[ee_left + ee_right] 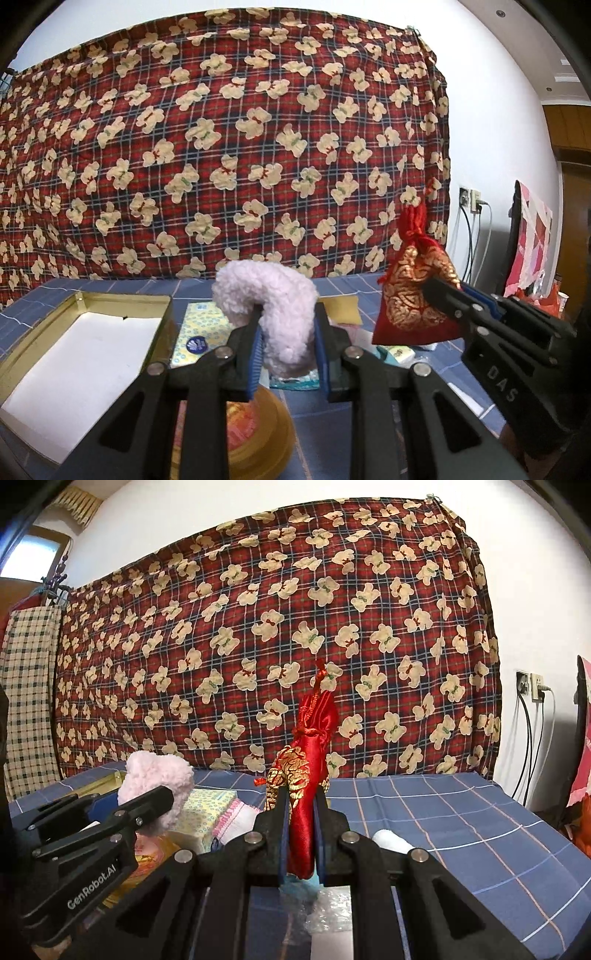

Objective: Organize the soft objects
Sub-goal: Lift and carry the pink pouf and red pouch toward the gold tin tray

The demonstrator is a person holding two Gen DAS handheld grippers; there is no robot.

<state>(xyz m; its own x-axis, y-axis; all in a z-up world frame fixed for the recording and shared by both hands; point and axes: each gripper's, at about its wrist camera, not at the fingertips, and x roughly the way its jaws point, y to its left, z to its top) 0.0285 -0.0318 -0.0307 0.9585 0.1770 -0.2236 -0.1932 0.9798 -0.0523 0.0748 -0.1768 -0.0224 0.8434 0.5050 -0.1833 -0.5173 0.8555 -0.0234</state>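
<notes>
My left gripper (288,332) is shut on a fluffy pale pink plush piece (269,299) and holds it above the table; it also shows in the right wrist view (155,786) at the left. My right gripper (301,812) is shut on a red and gold drawstring pouch (306,775), held upright above the table. In the left wrist view the pouch (413,295) hangs at the right in the right gripper (439,291). An open gold tin box (55,325) with a white bottom lies at the left.
A blue checked cloth (461,812) covers the table. A yellow patterned tissue pack (199,328), a round yellow tin (258,435), a yellow pad (343,310), a white roll (391,840) and plastic wraps lie below the grippers. A bear-print blanket (221,147) hangs behind.
</notes>
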